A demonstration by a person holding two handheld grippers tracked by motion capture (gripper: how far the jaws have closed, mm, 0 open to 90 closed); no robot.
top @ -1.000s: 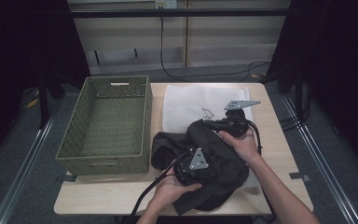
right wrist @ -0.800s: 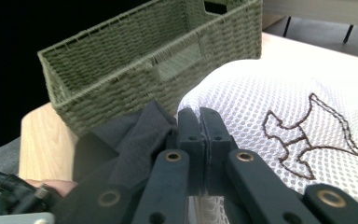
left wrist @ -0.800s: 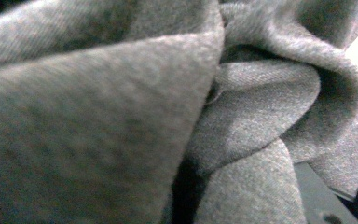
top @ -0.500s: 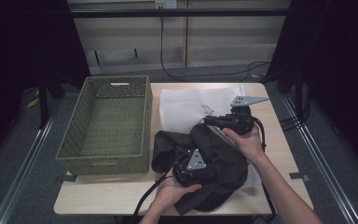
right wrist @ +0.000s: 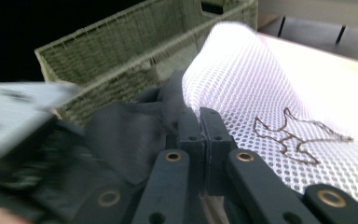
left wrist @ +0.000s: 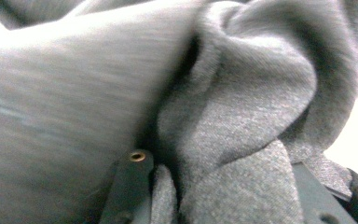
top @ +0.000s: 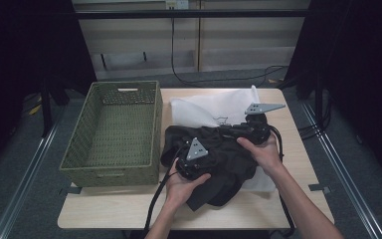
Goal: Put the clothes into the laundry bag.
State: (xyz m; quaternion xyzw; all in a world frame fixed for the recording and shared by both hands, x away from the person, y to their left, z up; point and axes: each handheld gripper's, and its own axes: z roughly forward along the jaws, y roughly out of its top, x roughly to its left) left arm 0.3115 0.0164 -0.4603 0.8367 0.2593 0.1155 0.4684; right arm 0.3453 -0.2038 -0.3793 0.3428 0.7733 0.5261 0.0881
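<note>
While the right gripper [right wrist: 199, 116] pinches the mesh bag's [top: 214, 107] edge, fingers clenched, the left gripper [top: 195, 162] grasps the dark garment [top: 229, 154] on the bench [top: 129, 209]; bagging looks barely begun, and the garment lies outside.

Two bare forearms without sleeves, each hand with a black gripper: left gripper [top: 195, 164] and right gripper [top: 248, 130] both topped by a grey three-cornered plate with small holes, trailing black cables, flat dark fingers [right wrist: 192, 135] with brass-coloured screws.
</note>
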